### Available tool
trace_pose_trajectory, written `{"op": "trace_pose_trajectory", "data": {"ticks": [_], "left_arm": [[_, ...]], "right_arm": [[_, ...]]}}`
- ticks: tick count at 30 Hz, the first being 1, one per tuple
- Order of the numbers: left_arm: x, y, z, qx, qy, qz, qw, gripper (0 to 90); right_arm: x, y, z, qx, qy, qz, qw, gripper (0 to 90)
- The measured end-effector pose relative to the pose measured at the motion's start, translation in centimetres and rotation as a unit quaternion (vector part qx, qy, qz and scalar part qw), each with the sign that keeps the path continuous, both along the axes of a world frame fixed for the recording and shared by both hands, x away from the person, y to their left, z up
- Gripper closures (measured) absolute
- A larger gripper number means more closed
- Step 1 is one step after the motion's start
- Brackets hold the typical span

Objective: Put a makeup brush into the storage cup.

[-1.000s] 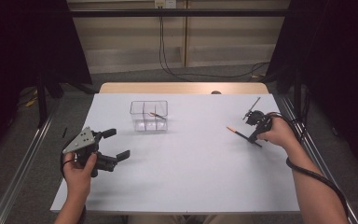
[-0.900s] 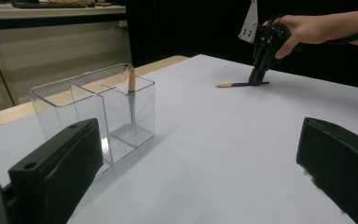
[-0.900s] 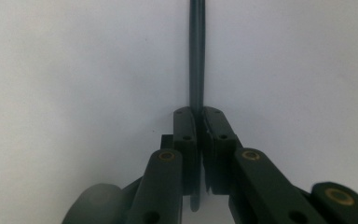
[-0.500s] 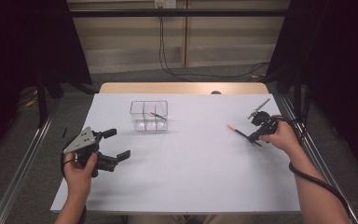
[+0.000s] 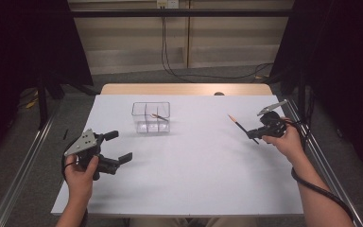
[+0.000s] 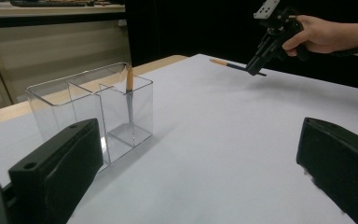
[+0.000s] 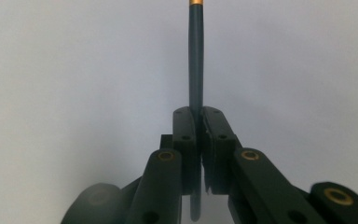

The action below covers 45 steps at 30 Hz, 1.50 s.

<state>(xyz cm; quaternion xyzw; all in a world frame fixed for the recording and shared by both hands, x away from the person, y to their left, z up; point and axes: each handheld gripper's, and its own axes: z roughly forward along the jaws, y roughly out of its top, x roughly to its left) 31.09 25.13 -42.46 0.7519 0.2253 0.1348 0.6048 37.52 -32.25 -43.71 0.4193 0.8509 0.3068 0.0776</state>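
Jaws of the right gripper (image 5: 256,134) were clamped tight on a pencil (image 5: 238,125), held just above the white table (image 5: 208,179) near its right edge. Its slim dark barrel ran out between the pads (image 7: 192,126), ending in a bare wooden, sharpened tip that pointed toward the far edge. Well apart, near the left edge, the left gripper (image 5: 118,146) hovered with jaws spread wide and empty. A clear compartmented holder (image 5: 151,117) stood toward the far edge, with another pencil (image 6: 129,93) inside.
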Motion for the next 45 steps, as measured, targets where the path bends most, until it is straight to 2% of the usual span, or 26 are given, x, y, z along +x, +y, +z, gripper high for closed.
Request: {"op": "trace_pose_trajectory", "data": {"ticks": [4, 8, 10, 15, 20, 25, 28, 30, 35, 40, 42, 45], "left_arm": [[0.0, -0.1, 0.0, -0.001, 0.001, 0.001, 1.0, 0.3], [0.0, -0.1, 0.0, 0.002, -0.001, -0.002, 1.0, 0.3], [0.0, -0.2, 0.0, 0.002, -0.001, -0.003, 1.0, 0.3], [-0.1, -0.2, 0.0, -0.003, 0.0, -0.001, 1.0, 0.2], [0.0, -0.4, 0.0, -0.002, -0.001, -0.002, 1.0, 0.3], [0.0, -0.6, 0.0, -0.003, 0.001, -0.003, 1.0, 0.3], [0.0, -0.6, 0.0, -0.004, 0.0, -0.004, 1.0, 0.3], [0.0, -0.6, 0.0, -0.006, 0.001, -0.004, 1.0, 0.3], [0.1, -0.7, -0.2, -0.006, 0.006, -0.005, 1.0, 0.3], [0.2, -1.0, -0.3, -0.008, 0.007, -0.006, 0.9999, 0.3], [0.2, -1.0, -0.3, -0.009, 0.007, -0.006, 0.9999, 0.2], [0.3, -1.1, -0.3, -0.009, 0.008, -0.006, 0.9999, 0.3]], "right_arm": [[-0.5, 0.1, 0.3, 0.025, -0.027, -0.005, 0.9993, 84.9], [-1.2, 0.1, 0.5, 0.057, -0.053, -0.013, 0.9969, 84.9], [-1.5, 0.0, 0.6, 0.078, -0.068, -0.016, 0.9945, 84.9], [-2.2, 0.0, 0.5, 0.132, -0.088, -0.02, 0.9871, 84.9], [-2.9, 0.2, 0.3, 0.157, -0.1, -0.019, 0.9823, 84.9], [-3.5, 0.8, 0.1, 0.184, -0.121, -0.012, 0.9755, 84.9], [-3.8, 1.2, 0.1, 0.205, -0.133, -0.01, 0.9696, 84.9], [-3.9, 1.4, 0.0, 0.226, -0.138, -0.007, 0.9644, 84.9], [-4.2, 1.9, 0.0, 0.249, -0.153, 0.0, 0.9565, 84.9], [-4.5, 2.5, -0.1, 0.262, -0.161, 0.009, 0.9515, 84.9], [-4.6, 2.8, -0.2, 0.262, -0.162, 0.013, 0.9512, 84.9], [-4.8, 3.2, -0.1, 0.273, -0.166, 0.017, 0.9474, 84.9]]}}
